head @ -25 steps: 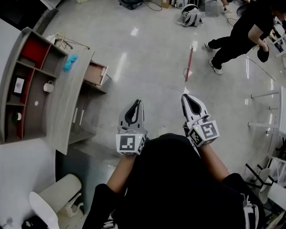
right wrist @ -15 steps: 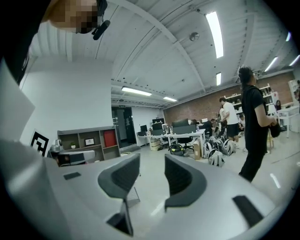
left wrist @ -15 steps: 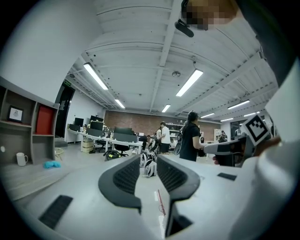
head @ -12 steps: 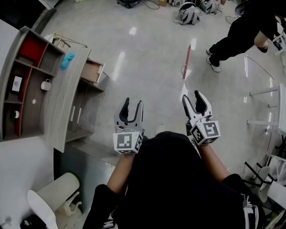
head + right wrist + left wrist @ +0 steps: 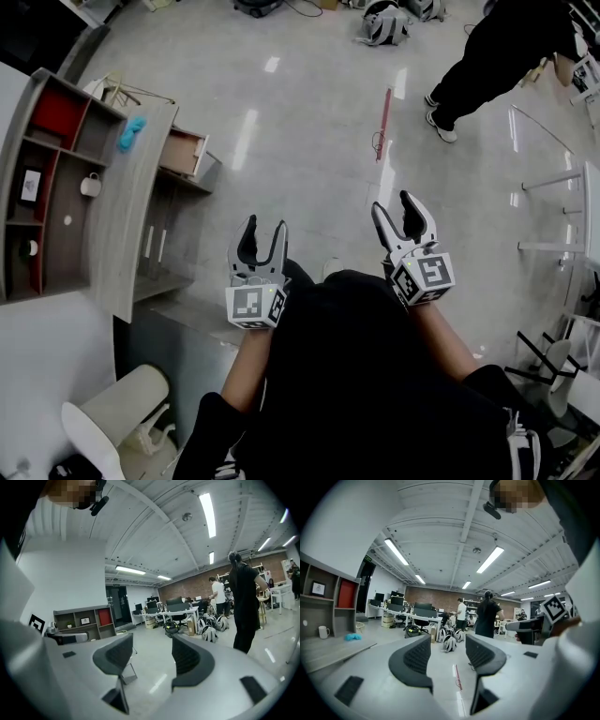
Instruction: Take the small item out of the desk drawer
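- Left tool (image 5: 262,234): jaws wide, just opened, with nothing between them. It was held in front of the body and about level, judged a ready pose ahead of a reach.
- Right tool (image 5: 395,208): jaws equally wide, also just opened, and empty. It was held beside the left tool over bare floor (image 5: 309,112), touching nothing.
- Worktop (image 5: 141,202): stood at the left of the head view, well apart from both tools.
- Drawer (image 5: 181,153): stood pulled out from the worktop's front near its far end, open side up. No opening step looked needed, so free jaws suited a straight pick.
- Small item: not made out, as the drawer's inside was too small to read. By the task it was presumably there, not yet taken.
- Shelf (image 5: 42,202): sat along the worktop's back, with a mug (image 5: 91,185) in one compartment.
- Blue thing (image 5: 131,133): lay on the worktop near the drawer end and was judged no part of the task.
- Person (image 5: 497,52): stood far right on the floor, well clear of the path to the drawer.
- Stage: judged the approach, with the tools yet to travel left toward the drawer.
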`<state>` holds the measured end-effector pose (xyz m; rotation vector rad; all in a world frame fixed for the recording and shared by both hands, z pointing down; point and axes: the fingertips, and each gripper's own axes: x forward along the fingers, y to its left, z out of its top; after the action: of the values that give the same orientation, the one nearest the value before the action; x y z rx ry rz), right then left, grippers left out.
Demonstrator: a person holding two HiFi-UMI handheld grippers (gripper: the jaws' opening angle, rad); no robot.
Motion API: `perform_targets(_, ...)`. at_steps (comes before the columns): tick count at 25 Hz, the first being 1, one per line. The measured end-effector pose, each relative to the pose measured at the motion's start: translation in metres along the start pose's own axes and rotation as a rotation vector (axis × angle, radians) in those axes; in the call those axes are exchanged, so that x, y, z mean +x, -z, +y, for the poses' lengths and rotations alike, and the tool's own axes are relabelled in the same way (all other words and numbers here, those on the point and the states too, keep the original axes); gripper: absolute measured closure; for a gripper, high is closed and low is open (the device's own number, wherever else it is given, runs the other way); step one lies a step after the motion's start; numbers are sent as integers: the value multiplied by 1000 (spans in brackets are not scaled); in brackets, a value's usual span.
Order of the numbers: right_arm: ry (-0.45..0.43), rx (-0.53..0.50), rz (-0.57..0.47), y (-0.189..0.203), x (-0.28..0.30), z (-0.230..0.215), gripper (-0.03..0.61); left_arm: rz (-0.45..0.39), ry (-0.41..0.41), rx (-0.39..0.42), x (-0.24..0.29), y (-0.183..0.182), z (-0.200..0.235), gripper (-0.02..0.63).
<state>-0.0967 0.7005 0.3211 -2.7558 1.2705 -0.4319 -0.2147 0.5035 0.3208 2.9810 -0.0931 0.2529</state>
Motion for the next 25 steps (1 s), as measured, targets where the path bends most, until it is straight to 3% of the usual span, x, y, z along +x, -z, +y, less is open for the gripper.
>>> perform_targets(7, -11, 26, 43, 16, 6, -7, 339, 11, -18, 27, -6, -1, -3, 404)
perform_targets(13, -33, 12, 86, 25, 50, -2, 334, 35, -39, -19, 15, 11, 37, 403)
perform_targets(19, -9, -3, 131, 21, 111, -5, 333, 38, -13, -41, 76, 5, 84, 403)
perform_targets(25, -32, -53, 205, 1, 214, -3, 333, 36, -25, -56, 151, -14, 158, 405)
